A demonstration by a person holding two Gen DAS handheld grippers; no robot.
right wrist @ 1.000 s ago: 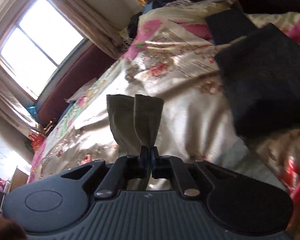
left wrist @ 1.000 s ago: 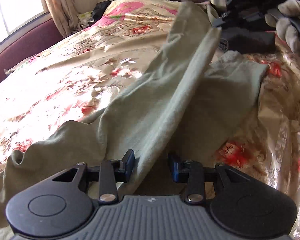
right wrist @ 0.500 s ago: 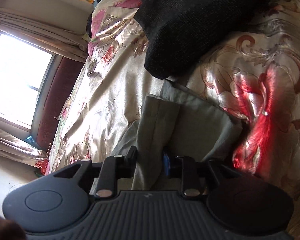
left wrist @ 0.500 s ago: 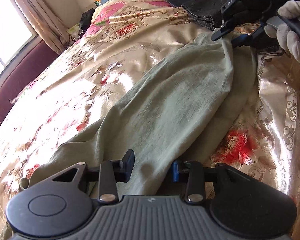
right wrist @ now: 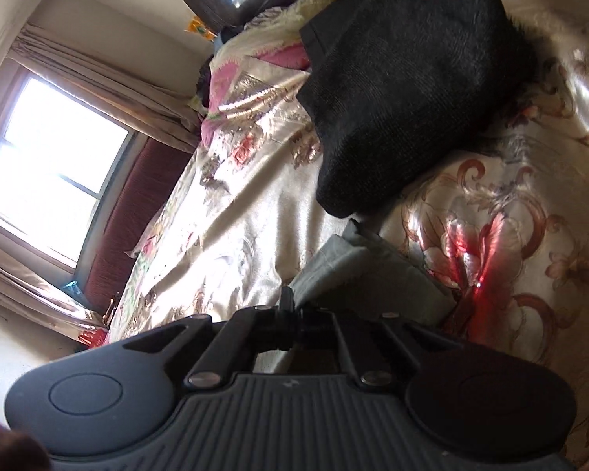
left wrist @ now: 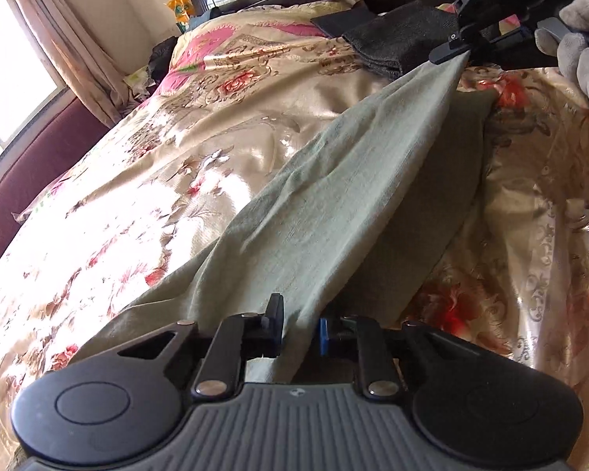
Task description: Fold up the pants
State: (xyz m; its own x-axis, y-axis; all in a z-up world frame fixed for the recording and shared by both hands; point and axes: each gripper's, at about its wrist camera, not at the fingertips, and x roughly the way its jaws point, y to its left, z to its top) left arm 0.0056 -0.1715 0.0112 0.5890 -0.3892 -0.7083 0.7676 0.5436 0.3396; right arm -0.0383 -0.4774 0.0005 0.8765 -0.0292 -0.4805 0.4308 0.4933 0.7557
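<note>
- Left wrist view: the left tongs [left wrist: 300,331] are closing, with a ridge of the green pants [left wrist: 333,196] running up between the two tips; I cannot tell if the tips already press on it.
- Right wrist view: the right tongs [right wrist: 290,314] are drawn together, and the left wrist view shows them clamped on the far end of the pants, held by a gloved hand [left wrist: 581,47].
- Between the two tongs the pants hang as one long raised band, doubled along its length: a lit upper layer over a shadowed one that rests on the bed [left wrist: 176,165].
- From the right wrist view the near end shows as stacked flat edges, so I judge the legs are already laid one on the other.
- What seems left: bring the ends together for the cross fold, then lay the bundle flat and smooth it.
- The pants look like soft, thin, matte knit, limp enough to sag and crease wherever they are not pulled tight.
- The bed cover is glossy satin, gold with red and pink flowers, rumpled and probably slippery under cloth.
- Toward the head of the bed, just beyond the right tongs, lies a folded dark garment [right wrist: 404,98], coarse in weave, thick and blunt-cornered.
- Along the far side of the bed stand a window [right wrist: 59,165] and pleated curtains [left wrist: 59,39].
</note>
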